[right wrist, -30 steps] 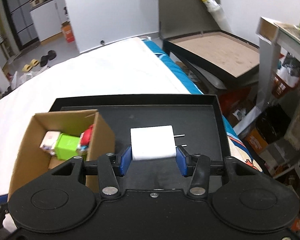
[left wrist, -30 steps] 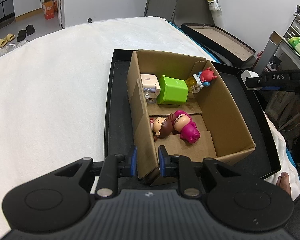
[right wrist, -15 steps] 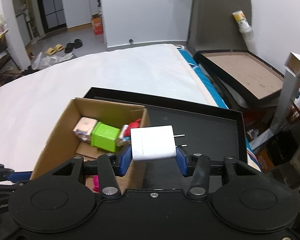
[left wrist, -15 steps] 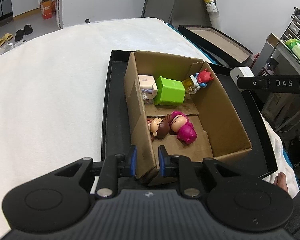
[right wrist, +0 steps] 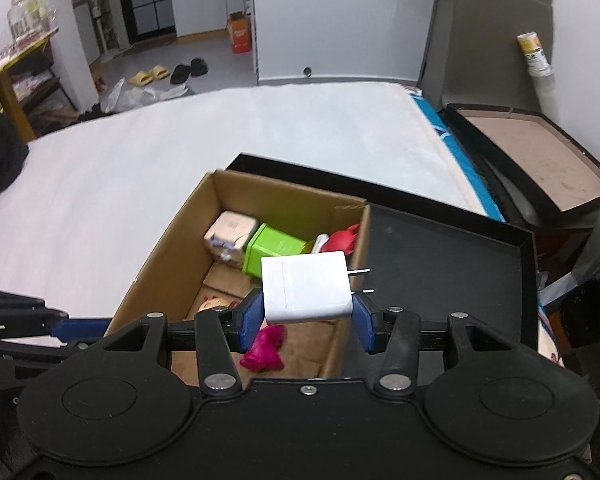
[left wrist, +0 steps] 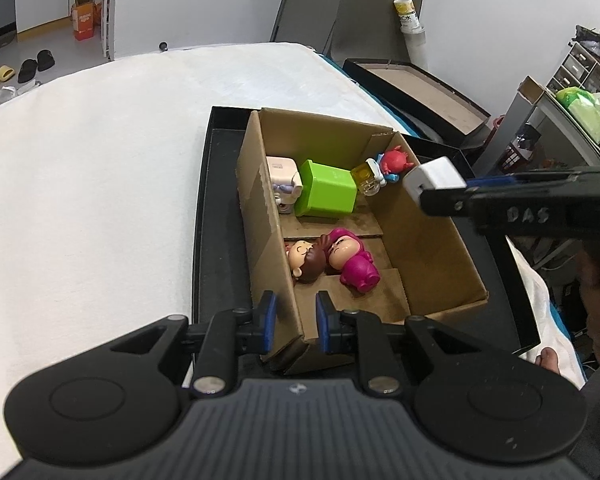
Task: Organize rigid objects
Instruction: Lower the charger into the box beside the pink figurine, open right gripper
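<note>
A brown cardboard box [left wrist: 428, 240] [right wrist: 168, 252] stands in a shallow black tray [left wrist: 204, 208] [right wrist: 452, 256] on a white bed. Inside lie a green cube [left wrist: 326, 194] [right wrist: 270, 246], a pale pink cube [left wrist: 282, 172] [right wrist: 230, 230], a red figure [left wrist: 394, 162] [right wrist: 342, 240], a magenta doll [left wrist: 350, 260] [right wrist: 266, 350] and a brown-haired doll [left wrist: 306, 262]. My left gripper [left wrist: 292, 322] is shut on the box's near left wall. My right gripper [right wrist: 306, 320] is shut on a white plug adapter [right wrist: 306, 286] [left wrist: 434, 178], held above the box's right side, prongs pointing right.
The white bed surface [left wrist: 92, 184] spreads to the left. A second black tray with a brown floor [right wrist: 540, 156] [left wrist: 420, 88] leans beyond the bed's right edge. Shelves and clutter [left wrist: 580, 92] stand at far right. A person's toes [left wrist: 548, 360] show by the tray's near right corner.
My right gripper has carried the white adapter leftwards, from over the bare tray to above the box, rolling a little. My left gripper has kept its hold on the box wall.
</note>
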{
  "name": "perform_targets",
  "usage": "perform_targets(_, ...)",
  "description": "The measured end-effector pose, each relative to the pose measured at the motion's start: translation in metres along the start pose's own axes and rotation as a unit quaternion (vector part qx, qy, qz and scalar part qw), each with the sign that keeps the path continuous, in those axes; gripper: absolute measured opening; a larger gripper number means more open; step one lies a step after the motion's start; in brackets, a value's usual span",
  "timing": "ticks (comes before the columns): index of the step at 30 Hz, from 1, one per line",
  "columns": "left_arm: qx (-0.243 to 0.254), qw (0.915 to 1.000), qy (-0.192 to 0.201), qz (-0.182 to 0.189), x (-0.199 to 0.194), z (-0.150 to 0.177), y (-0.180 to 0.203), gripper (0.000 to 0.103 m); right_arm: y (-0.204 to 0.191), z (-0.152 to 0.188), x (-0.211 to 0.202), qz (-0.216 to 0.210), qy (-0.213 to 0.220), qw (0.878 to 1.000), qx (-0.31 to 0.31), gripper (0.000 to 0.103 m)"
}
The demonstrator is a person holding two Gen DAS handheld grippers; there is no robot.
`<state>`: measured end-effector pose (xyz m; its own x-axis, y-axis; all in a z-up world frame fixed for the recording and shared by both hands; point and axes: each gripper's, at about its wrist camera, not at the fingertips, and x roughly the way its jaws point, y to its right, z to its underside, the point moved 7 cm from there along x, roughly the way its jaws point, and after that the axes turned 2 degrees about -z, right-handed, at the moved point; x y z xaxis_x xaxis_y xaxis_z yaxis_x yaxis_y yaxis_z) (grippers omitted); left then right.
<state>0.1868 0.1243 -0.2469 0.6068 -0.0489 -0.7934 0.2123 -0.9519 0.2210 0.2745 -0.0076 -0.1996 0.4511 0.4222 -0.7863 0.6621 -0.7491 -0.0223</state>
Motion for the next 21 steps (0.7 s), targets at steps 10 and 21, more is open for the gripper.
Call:
perform_targets(10,-0.001,0.9999,-0.003,0.011,0.002,0.0,-0.003,0.02,-0.016,0.01,0.018,0.012,-0.028,0.999,-0.026,0.047)
perform_targets(21,-0.009,0.9998,-0.002,0.016,0.004,0.0,-0.007,0.02,-0.003,0.001,0.009,0.014,-0.018,1.0,-0.001,0.046)
